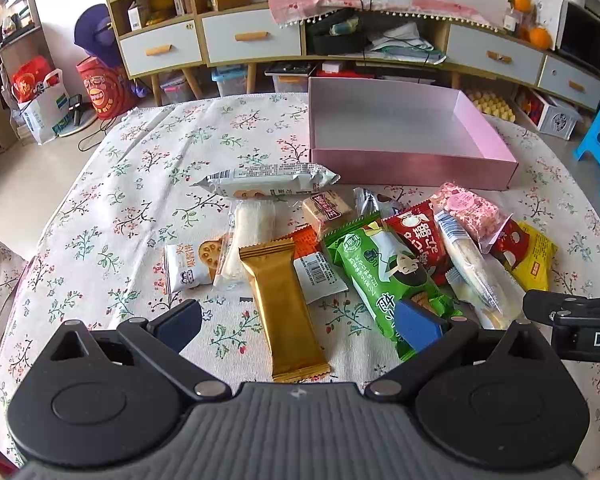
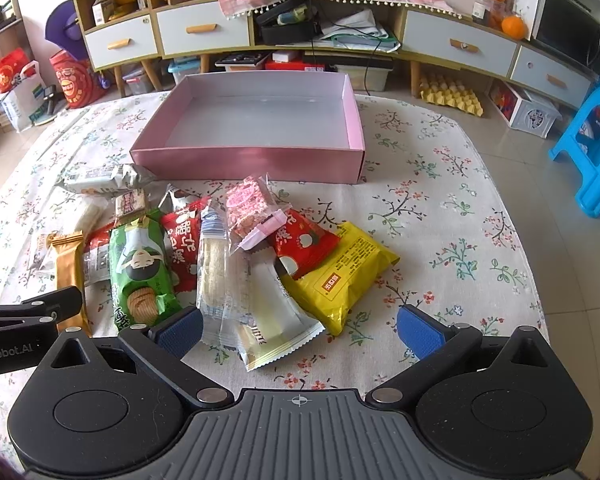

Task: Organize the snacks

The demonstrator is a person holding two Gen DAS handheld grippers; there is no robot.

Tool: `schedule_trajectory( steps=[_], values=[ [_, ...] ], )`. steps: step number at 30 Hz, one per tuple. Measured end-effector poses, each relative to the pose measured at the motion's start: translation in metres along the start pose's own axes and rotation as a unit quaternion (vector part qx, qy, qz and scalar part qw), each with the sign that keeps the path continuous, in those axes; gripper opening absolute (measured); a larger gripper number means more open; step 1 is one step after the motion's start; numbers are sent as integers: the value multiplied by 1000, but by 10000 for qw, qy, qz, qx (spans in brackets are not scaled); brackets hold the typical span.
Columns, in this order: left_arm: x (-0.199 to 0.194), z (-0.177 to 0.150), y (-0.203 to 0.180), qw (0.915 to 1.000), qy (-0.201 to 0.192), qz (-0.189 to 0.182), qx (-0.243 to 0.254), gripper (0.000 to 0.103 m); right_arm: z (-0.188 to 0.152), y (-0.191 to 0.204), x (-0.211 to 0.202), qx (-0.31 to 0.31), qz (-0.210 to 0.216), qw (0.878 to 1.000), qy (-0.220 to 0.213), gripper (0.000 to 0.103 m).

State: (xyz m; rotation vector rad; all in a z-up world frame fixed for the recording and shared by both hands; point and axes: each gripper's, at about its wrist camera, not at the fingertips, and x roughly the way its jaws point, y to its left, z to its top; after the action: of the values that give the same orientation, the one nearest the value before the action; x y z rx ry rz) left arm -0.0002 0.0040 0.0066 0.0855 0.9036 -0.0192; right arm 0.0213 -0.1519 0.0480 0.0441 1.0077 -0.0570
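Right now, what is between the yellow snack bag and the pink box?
In the right wrist view, a red packet and a pink-speckled packet lie between the yellow bag and the pink box, then a strip of bare tablecloth.

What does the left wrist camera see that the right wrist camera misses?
Only the left wrist view shows clearly the small white cookie packet at the pile's left end, and the gold wrapper in full between the open left gripper.

Only the right wrist view shows the whole yellow packet, the white packet before the open right gripper, and the bare tablecloth to the right.

Both show the empty pink box and the green cracker bag.
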Motion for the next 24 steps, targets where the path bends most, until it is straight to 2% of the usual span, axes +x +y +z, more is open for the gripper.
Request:
schedule_trajectory(
  steps=[24],
  values=[
    [1, -1, -1, 10000, -7, -1, -10, 103, 0, 0, 0, -10, -1, 10000, -1, 103]
  ],
)
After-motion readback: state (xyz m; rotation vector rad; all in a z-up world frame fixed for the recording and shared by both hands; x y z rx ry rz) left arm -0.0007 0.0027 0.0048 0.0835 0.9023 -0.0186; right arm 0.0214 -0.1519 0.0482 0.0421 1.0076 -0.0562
